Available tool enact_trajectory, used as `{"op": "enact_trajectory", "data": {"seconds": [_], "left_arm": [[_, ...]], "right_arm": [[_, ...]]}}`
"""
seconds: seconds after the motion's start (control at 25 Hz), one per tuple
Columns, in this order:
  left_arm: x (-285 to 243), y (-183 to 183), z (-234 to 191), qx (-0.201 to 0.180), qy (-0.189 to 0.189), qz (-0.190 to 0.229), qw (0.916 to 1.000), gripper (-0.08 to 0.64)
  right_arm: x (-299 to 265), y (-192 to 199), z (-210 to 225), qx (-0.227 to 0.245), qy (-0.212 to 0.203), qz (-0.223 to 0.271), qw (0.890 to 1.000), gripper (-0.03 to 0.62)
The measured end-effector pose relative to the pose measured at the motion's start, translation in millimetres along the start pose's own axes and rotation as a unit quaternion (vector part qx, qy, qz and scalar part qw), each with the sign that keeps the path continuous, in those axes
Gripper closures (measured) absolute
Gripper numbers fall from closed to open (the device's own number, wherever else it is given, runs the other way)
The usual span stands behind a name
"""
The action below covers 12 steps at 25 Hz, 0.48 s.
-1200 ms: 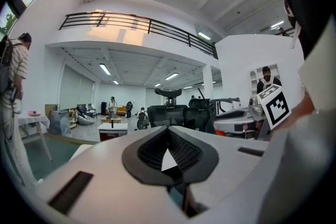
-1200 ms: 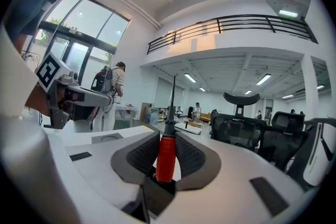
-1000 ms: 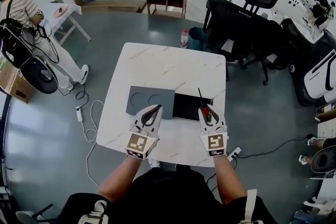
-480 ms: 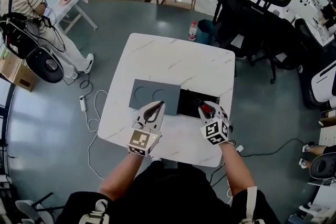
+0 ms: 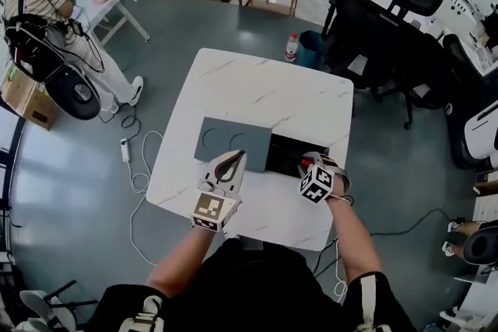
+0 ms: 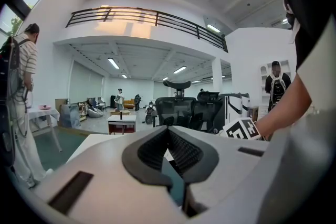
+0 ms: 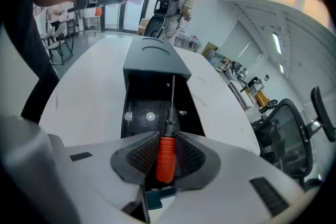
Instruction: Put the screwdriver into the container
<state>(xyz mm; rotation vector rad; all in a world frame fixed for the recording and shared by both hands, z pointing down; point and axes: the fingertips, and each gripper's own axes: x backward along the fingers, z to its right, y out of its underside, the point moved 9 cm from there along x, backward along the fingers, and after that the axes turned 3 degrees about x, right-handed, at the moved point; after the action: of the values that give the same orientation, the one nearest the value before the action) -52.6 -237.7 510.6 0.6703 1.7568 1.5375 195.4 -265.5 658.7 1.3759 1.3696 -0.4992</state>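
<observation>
My right gripper [image 7: 167, 138] is shut on the red handle of the screwdriver [image 7: 165, 157]. Its thin dark shaft points forward over the open black container [image 7: 137, 113]. In the head view the right gripper [image 5: 308, 162] is turned left at the container's [image 5: 286, 152] right end, on the white marble table [image 5: 257, 93]. The grey lid [image 5: 232, 141] with two round recesses lies against the container's left side. My left gripper [image 5: 234, 158] rests at the lid's near edge, shut with nothing between its pads [image 6: 181, 152].
Black office chairs [image 5: 381, 19] stand beyond the table's far right corner, with a bottle [image 5: 292, 48] on the floor nearby. A person [image 5: 47, 4] with equipment stands at the far left. A power strip and cable [image 5: 128, 159] lie on the floor left of the table.
My right gripper has swung from pointing away to pointing left, bringing the screwdriver's shaft over the black container. The left gripper has stayed at the lid's near edge.
</observation>
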Motion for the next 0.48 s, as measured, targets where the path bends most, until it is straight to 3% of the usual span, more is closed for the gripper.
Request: {"op": "enact_trajectory", "data": {"seconds": [0.48], "left_arm": [[8, 2, -2, 0.003, -0.014, -0.002, 0.9999, 0.554]], "right_arm": [[-28, 3, 2, 0.039, -0.069, -0.06, 0.995, 0.482]]}}
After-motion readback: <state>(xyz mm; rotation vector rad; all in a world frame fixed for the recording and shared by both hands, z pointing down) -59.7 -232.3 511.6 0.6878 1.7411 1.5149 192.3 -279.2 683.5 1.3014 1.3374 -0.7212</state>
